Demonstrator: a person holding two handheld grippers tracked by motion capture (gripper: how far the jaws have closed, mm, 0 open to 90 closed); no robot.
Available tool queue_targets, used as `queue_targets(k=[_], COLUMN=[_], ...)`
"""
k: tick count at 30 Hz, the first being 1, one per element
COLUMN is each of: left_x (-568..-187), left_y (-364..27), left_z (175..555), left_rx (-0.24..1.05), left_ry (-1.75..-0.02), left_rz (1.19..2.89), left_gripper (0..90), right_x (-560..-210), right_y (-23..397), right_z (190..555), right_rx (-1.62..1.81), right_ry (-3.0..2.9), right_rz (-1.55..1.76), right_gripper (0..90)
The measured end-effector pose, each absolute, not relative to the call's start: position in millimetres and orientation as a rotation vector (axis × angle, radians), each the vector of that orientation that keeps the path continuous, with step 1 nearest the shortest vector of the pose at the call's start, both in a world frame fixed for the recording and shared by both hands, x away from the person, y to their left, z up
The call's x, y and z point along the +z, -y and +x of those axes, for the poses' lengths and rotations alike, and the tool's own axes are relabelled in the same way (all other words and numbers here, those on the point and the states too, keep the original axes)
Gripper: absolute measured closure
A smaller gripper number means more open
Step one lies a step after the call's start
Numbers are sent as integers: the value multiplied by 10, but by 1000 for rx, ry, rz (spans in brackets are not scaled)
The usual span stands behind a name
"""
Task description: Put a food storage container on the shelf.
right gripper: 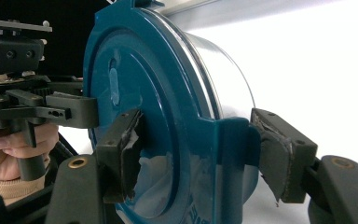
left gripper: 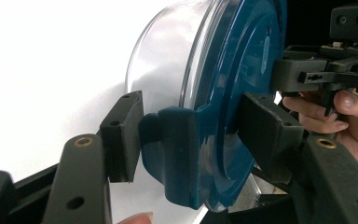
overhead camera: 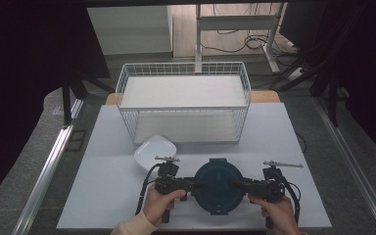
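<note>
While the high view shows the round clear glass container with a dark blue clip-on lid (overhead camera: pixel 217 185) only from above, sitting near the front edge of the white desk (overhead camera: pixel 103 171), the two gripper views reveal its clear wall. The left claw (overhead camera: pixel 199 185) clamps one side latch of the lid; the right claw (overhead camera: pixel 235 185) clamps the opposite latch. A white square dish (overhead camera: pixel 152 151) and a white wire basket (overhead camera: pixel 183 100) lie behind.

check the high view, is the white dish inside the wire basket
No, the white dish sits on the table in front of the wire basket, outside it.
</note>
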State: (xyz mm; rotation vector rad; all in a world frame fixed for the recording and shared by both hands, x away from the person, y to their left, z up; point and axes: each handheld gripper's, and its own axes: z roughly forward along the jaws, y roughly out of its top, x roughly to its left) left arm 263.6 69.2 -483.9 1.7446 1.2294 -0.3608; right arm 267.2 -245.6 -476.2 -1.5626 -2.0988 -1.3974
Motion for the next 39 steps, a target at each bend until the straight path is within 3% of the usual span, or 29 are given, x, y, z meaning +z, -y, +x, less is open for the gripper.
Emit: queue_targets(k=[22, 39], left_x=[-4627, -4227], left_y=[-796, -920], left_z=[2644, 2784], left_rx=[-321, -269], left_ry=[-1181, -1156], left_rz=[1747, 1754], left_gripper=[418, 414], right_x=[-4526, -4202], right_y=[2362, 2249], right_z=[2681, 2793], right_rx=[-1457, -1526], right_ry=[2168, 2182], right_rz=[-1503, -1469], right_gripper=[366, 371])
